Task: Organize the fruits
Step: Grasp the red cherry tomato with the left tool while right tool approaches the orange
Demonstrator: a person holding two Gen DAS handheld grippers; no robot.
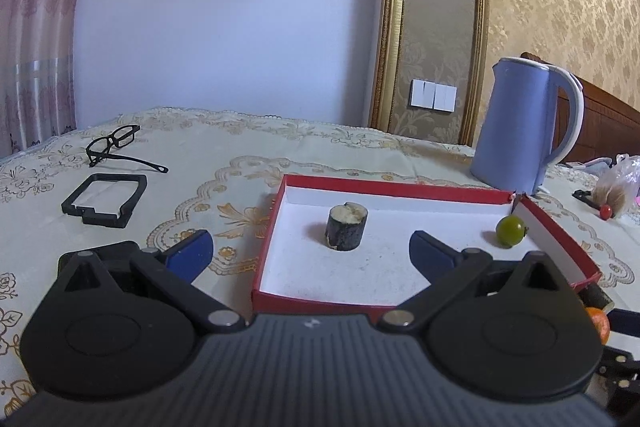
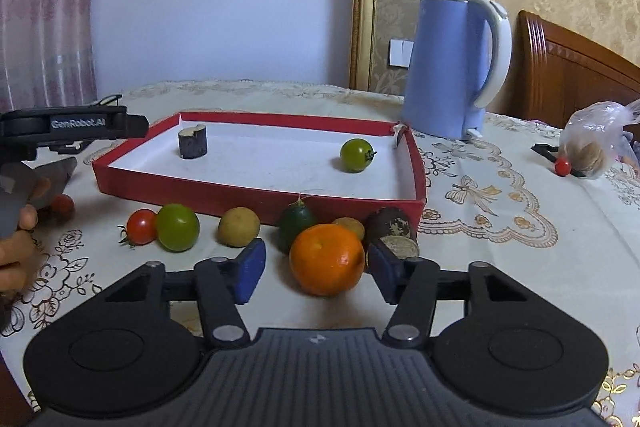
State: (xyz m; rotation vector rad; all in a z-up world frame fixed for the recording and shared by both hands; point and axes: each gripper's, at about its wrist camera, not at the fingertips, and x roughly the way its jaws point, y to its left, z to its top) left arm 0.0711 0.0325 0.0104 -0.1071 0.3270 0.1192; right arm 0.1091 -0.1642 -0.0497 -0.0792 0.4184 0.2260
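Standing upright on its cut end, the dark cylindrical fruit piece (image 1: 347,227) sits inside the red tray (image 1: 400,189), a green tomato (image 1: 511,231) near the tray's far right corner. The left hand-held gripper (image 1: 312,253) hangs spread wide, empty. The right hand-held gripper (image 2: 316,269) is released around an orange (image 2: 326,259), perhaps touching. "GenRobot.AI" is legible on the left unit.

The left wrist view sits low and close over the near edge of the red tray (image 1: 400,189), facing the far wall. The right wrist view looks the same way from farther back and right; both share the tray and blue kettle (image 2: 448,67)
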